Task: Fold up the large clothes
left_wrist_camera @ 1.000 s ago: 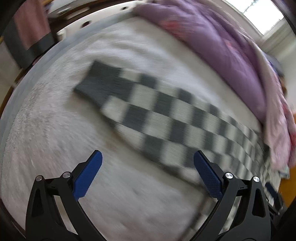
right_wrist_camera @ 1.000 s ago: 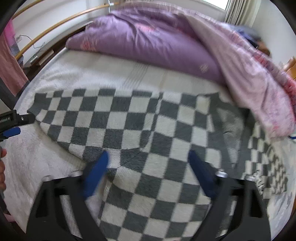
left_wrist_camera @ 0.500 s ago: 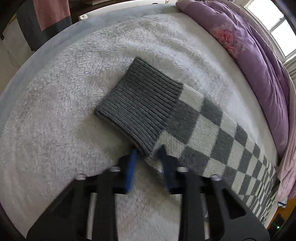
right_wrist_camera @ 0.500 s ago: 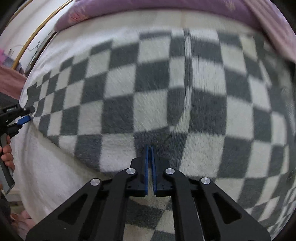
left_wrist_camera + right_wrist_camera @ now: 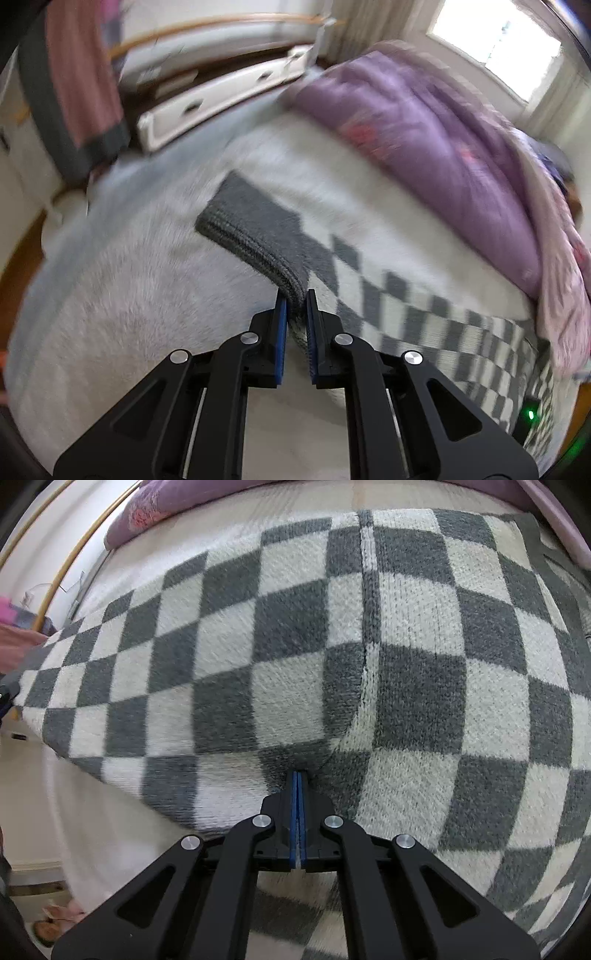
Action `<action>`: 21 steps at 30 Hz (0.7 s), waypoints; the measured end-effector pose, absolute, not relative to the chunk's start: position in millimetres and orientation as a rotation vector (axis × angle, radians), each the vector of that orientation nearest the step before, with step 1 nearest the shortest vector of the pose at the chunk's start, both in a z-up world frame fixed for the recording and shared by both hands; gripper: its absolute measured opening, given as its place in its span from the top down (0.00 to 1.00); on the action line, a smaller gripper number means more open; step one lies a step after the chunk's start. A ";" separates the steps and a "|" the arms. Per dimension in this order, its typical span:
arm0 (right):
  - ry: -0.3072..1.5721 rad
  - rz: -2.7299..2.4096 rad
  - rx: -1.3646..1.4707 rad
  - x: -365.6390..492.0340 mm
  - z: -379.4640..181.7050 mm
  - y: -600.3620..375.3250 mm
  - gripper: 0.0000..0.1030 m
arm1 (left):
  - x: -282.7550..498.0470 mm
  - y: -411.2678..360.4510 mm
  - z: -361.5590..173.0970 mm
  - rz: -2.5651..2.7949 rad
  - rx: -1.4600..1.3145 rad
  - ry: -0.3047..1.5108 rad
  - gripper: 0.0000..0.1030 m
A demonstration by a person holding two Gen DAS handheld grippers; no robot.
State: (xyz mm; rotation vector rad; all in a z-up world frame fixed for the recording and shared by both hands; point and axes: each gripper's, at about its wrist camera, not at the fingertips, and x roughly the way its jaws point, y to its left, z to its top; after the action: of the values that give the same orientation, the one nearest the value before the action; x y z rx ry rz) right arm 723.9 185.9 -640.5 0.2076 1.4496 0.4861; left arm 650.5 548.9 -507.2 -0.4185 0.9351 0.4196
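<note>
My sweater [image 5: 369, 280] lies across the bed [image 5: 140, 295], its cuff [image 5: 255, 236] toward my left. Behind it, the duvet [image 5: 436, 147] is heaped along the bed's far side.

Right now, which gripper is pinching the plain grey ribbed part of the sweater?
The left gripper pinches the ribbed cuff; the right gripper grips checkered fabric.

The left black two-finger gripper with blue pads [image 5: 295, 300] is pinching the grey ribbed knit cuff [image 5: 255, 230] between nearly closed jaws; the right black gripper [image 5: 297, 775] is clamping checkered grey-and-white knit fabric [image 5: 332, 646], jaws pressed together.
</note>
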 end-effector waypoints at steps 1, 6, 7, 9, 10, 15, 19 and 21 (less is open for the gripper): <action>1.434 0.509 0.293 723.4 -631.6 169.7 0.97 | 651.9 534.6 -494.0 0.403 -0.398 0.915 0.91; 1.318 0.526 0.401 703.0 -588.9 72.9 0.97 | 656.5 413.9 -414.5 0.248 -0.276 0.775 0.91; 1.306 0.511 0.390 697.9 -583.6 47.9 0.97 | 657.5 392.8 -406.9 0.224 -0.258 0.766 0.91; 1.284 0.482 0.368 689.6 -577.6 4.1 0.95 | 669.4 330.8 -393.6 0.151 -0.221 0.746 0.91; 1.281 0.455 0.350 685.0 -575.0 -22.2 0.95 | 672.8 302.3 -390.1 0.117 -0.208 0.740 0.91; 1.265 0.326 0.354 662.6 -574.1 -145.6 0.95 | 691.2 155.1 -407.4 -0.032 -0.138 0.769 0.91; 1.255 0.210 0.373 650.5 -571.7 -238.6 0.95 | 708.9 55.6 -447.3 -0.093 -0.104 0.840 0.91; 1.245 0.161 0.383 648.4 -572.9 -276.1 0.95 | 717.9 8.7 -477.3 -0.122 -0.079 0.895 0.91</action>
State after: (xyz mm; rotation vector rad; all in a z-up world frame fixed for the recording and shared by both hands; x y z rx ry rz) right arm 648.4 -276.1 -572.9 0.3829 1.2448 0.1609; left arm 717.9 8.7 -477.3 -0.0794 0.8955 -0.1219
